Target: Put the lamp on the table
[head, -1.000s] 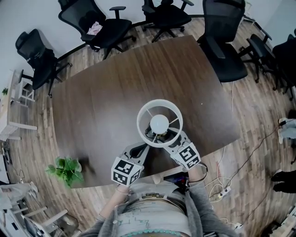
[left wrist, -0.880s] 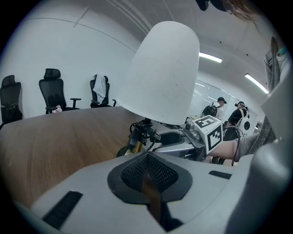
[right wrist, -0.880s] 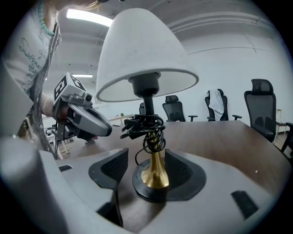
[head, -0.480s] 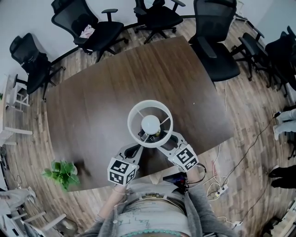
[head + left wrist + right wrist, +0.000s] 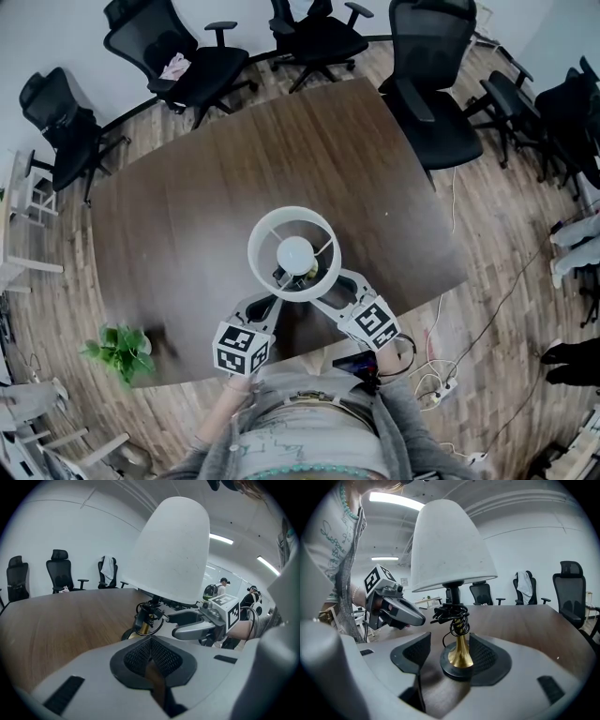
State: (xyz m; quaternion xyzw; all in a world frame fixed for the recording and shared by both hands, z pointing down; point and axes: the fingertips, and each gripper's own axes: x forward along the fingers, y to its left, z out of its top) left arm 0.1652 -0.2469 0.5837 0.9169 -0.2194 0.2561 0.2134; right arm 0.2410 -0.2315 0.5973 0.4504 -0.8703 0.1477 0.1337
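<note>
Standing upright on the wooden table (image 5: 187, 216), table lamp (image 5: 295, 253) sits between right gripper (image 5: 451, 660) jaws held apart; left gripper (image 5: 151, 657) jaws pressed together, empty.

A meeting room: office chairs (image 5: 183, 52) ring a large wooden conference table (image 5: 187, 206).

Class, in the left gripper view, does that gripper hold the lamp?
No, the left gripper is shut and empty; the lamp stands beyond it on the table.
</note>
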